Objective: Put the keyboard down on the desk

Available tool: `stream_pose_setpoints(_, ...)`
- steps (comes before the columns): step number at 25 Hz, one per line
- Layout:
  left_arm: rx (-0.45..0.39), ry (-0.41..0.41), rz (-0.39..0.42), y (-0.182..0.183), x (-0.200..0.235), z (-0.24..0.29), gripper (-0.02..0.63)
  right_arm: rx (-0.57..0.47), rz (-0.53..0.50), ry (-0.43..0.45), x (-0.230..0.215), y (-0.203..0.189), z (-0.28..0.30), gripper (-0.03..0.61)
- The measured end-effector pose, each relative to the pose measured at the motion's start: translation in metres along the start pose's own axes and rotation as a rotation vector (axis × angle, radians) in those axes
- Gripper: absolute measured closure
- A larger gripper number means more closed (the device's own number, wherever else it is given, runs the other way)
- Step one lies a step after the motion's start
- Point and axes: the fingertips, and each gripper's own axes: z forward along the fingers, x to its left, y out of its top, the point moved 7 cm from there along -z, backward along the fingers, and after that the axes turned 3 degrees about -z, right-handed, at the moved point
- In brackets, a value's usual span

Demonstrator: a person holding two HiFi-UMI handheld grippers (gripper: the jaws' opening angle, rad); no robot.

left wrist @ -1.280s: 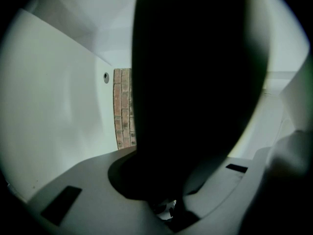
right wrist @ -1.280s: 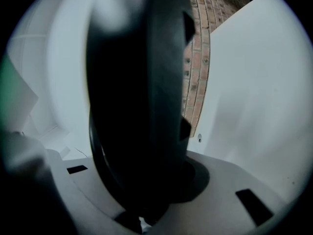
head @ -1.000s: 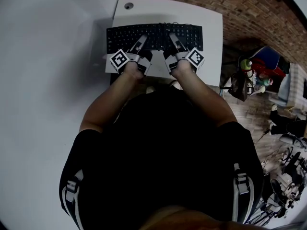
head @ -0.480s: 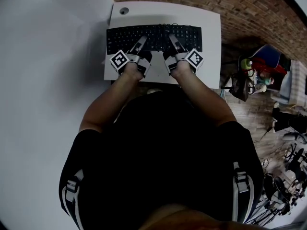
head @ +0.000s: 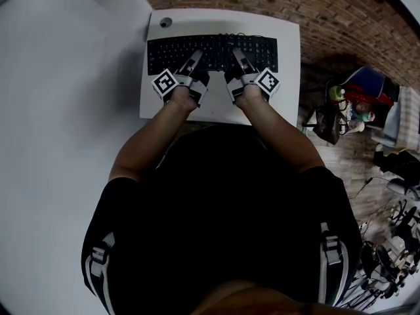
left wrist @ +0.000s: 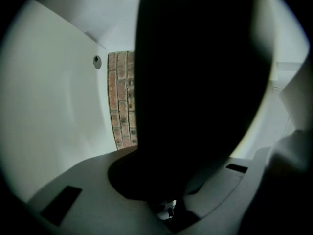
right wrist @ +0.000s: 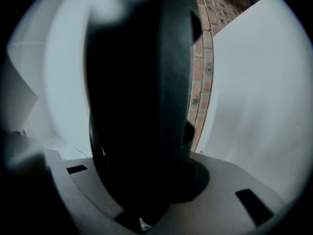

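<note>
Head view, looking steeply down. The keyboard (head: 213, 44) lies with its long axis running left to right over the white worktop (head: 216, 107), square to the person's body. Its near long edge faces both arms.

The left hand-held gripper (head: 195, 58) reaches over the near edge of the keyboard's left half. The right hand-held gripper (head: 237, 56) does the same on the right half. Each sits about as far from the keyboard's middle as the other, so neither arm is the nearer. From each hand-held gripper the keyboard extends forward and out to the side.

Left gripper view: the jaws are pressed together on the keyboard's edge, whose dark body fills the middle of the frame. Right gripper view: the jaws pinch the keyboard's edge likewise, at a slightly wider set.

In both gripper views a strip of brick shows between the keyboard and the worktop's surface. The keyboard therefore appears to be held just clear of the worktop, though the head view cannot confirm the gap. The cable hole (head: 165, 22) lies beyond the keyboard's far left corner.

The coming move is judged to be a level descent, both ends lowered together.
</note>
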Motion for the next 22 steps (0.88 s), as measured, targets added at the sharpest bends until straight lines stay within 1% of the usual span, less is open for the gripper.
stream_pose_setpoints(7, 0.004, -0.009, -0.005, -0.0004, -0.0006, 0.0017, 0.534, -0.003, -0.018, 0.003, 0.0020, 0.0022, 0.0002, 0.454)
stream_pose_setpoints(22, 0.024, -0.001, -0.029, 0.0025, -0.0012, 0.0047, 0.534, -0.022, -0.017, -0.028, 0.0017, 0.0022, 0.0001, 0.454)
